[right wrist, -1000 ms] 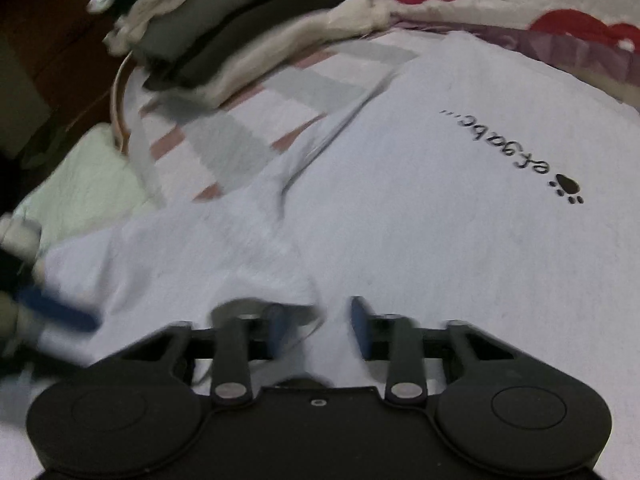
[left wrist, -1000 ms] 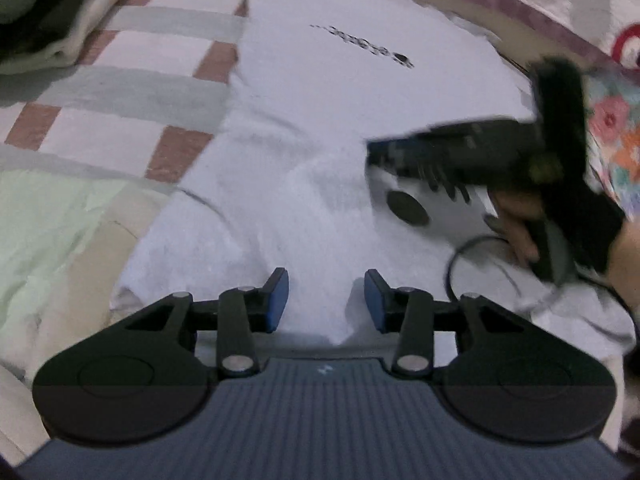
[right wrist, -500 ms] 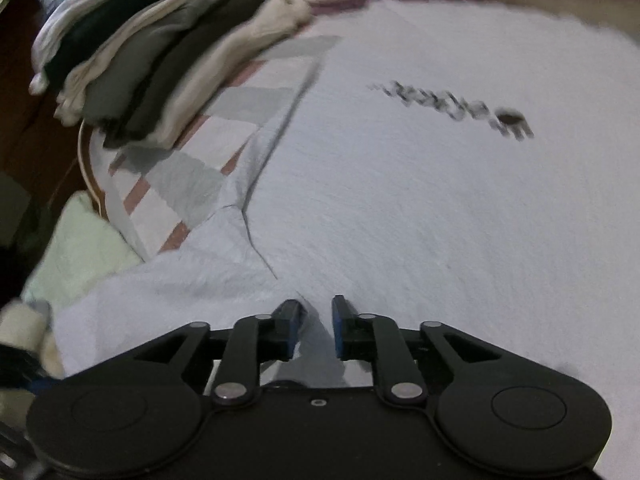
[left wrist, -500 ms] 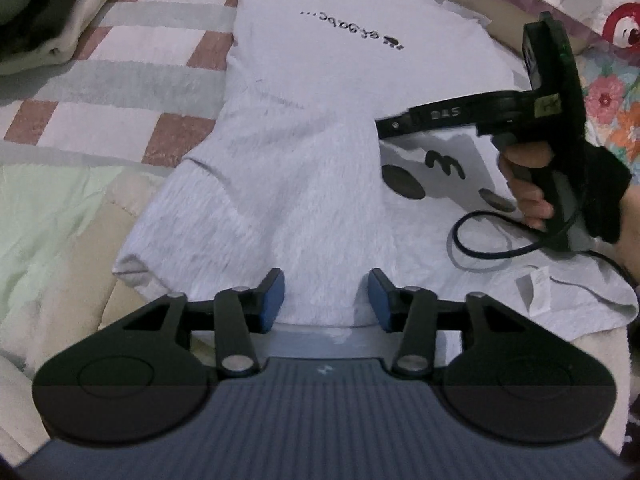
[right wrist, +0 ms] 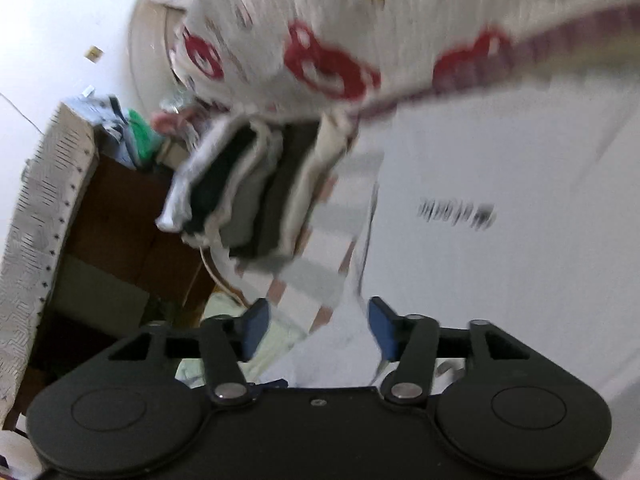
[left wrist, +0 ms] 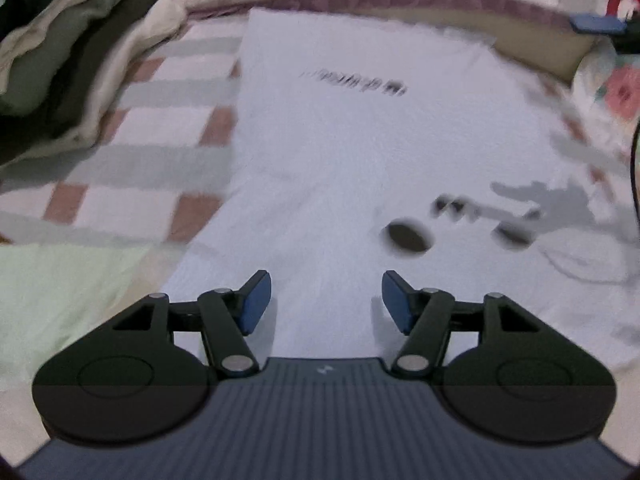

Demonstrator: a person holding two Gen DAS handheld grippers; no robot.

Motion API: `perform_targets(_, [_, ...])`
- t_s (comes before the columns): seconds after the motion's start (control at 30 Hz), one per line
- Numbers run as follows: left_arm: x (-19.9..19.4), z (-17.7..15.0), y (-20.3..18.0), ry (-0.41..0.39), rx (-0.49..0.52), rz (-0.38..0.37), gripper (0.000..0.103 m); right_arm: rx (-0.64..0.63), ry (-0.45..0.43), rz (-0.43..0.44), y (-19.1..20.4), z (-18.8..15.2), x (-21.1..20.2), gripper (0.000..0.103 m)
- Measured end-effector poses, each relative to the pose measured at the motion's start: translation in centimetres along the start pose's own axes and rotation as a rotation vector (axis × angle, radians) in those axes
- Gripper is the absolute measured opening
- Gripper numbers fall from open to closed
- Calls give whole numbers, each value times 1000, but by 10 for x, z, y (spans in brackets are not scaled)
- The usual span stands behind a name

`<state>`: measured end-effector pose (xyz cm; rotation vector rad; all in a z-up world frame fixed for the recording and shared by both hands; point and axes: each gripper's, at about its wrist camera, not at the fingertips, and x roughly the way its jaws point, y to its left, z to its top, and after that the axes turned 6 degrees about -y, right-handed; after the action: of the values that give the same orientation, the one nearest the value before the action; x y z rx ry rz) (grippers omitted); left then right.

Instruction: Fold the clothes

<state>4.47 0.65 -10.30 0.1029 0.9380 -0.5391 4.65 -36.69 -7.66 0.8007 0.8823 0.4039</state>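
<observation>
T-shirt [left wrist: 352, 168] lies flat on checked bedcover [left wrist: 160, 136] beside folded pile [right wrist: 248, 192].

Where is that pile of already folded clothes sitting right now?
The pile of folded clothes sits at the upper left of the left wrist view, on the checked blanket, left of the white T-shirt spread flat.

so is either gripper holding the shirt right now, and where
Neither: the left gripper and right gripper are both open with nothing between the fingers, above the light grey shirt.
</observation>
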Motion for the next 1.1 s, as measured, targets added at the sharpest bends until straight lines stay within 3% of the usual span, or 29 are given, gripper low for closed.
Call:
perform_targets(0.17, [24, 41, -60, -23, 65, -158, 65, 120, 113, -165, -88, 19, -40, 65])
perform_targets(0.33, [94, 56, -124, 107, 58, -292, 62, 241, 226, -330, -176, 39, -80, 66])
perform_targets(0.43, [122, 51, -156, 178, 82, -319, 56, 304, 294, -422, -227, 48, -103, 66])
perform_targets(0.6, [136, 41, -173, 241, 73, -384, 52, 226, 401, -403, -264, 9, -95, 66])
perform_targets(0.9, [128, 37, -170, 195, 25, -433, 52, 76, 363, -294, -264, -20, -77, 70])
perform_targets(0.93, [125, 37, -169, 183, 25, -421, 52, 64, 377, -279, -263, -22, -75, 66])
perform_targets(0.97, [123, 36, -169, 169, 33, -400, 52, 61, 390, -275, -262, -22, -72, 35])
perform_targets(1.0, [121, 36, -169, 154, 40, -378, 52, 58, 404, -271, -261, -23, -69, 16])
perform_targets(1.03, [118, 36, -169, 134, 49, -347, 52, 61, 412, -264, -260, -23, -67, 7])
perform_targets(1.1, [109, 37, -167, 83, 73, -265, 52, 78, 399, -210, -260, -20, -68, 6])
